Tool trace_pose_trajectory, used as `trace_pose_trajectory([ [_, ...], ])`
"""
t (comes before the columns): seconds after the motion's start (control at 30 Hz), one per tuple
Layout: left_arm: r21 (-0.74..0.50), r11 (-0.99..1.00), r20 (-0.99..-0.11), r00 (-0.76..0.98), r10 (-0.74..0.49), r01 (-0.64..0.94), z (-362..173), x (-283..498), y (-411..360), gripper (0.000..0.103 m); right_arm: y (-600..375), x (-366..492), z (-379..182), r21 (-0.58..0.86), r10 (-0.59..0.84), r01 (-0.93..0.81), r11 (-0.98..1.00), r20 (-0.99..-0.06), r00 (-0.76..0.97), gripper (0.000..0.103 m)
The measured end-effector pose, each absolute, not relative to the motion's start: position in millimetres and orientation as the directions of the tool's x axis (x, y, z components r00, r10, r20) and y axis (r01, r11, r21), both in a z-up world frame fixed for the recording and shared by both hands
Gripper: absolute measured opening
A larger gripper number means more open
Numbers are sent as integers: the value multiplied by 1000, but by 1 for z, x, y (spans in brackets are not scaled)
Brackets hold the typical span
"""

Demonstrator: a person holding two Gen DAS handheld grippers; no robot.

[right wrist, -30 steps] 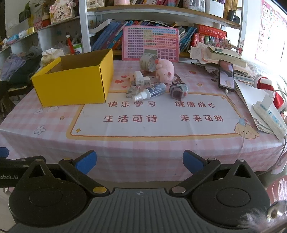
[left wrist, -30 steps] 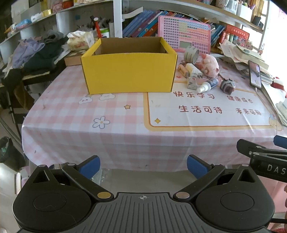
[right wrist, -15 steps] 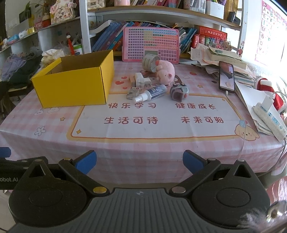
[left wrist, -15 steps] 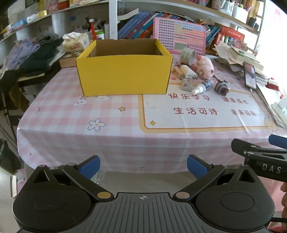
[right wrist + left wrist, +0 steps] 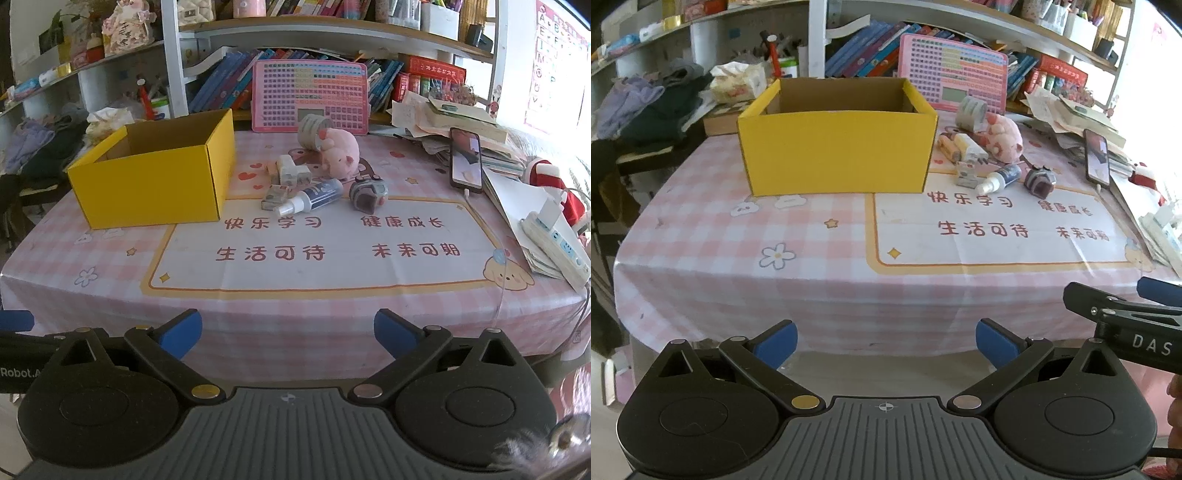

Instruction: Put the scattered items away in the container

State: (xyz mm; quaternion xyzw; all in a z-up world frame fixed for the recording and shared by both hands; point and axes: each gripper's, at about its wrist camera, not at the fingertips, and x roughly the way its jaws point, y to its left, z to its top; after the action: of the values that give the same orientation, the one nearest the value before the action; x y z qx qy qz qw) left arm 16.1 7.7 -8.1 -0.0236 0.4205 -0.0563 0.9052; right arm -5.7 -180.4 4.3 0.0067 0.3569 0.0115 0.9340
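Left gripper (image 5: 885, 341) and right gripper (image 5: 288, 332) both gaped wide, empty, before the table; yellow box (image 5: 155, 181) sat at ten o'clock of the spray bottle (image 5: 310, 197)

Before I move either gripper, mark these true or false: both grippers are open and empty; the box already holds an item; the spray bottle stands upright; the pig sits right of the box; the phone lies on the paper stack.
1. Both grippers, left and right, are open and empty. True.
2. The box already holds an item. False: what shows of its inside is bare.
3. The spray bottle stands upright. False: it lies on its side.
4. The pig sits right of the box. True.
5. The phone lies on the paper stack. True.
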Motion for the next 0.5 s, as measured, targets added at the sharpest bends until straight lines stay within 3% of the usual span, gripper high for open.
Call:
trace_pose_trajectory([
  [0.5,-74,993,-765,633,-116,93,-13,27,5,103,-184,14,-6,39,38,-15,999,-690,723,101],
])
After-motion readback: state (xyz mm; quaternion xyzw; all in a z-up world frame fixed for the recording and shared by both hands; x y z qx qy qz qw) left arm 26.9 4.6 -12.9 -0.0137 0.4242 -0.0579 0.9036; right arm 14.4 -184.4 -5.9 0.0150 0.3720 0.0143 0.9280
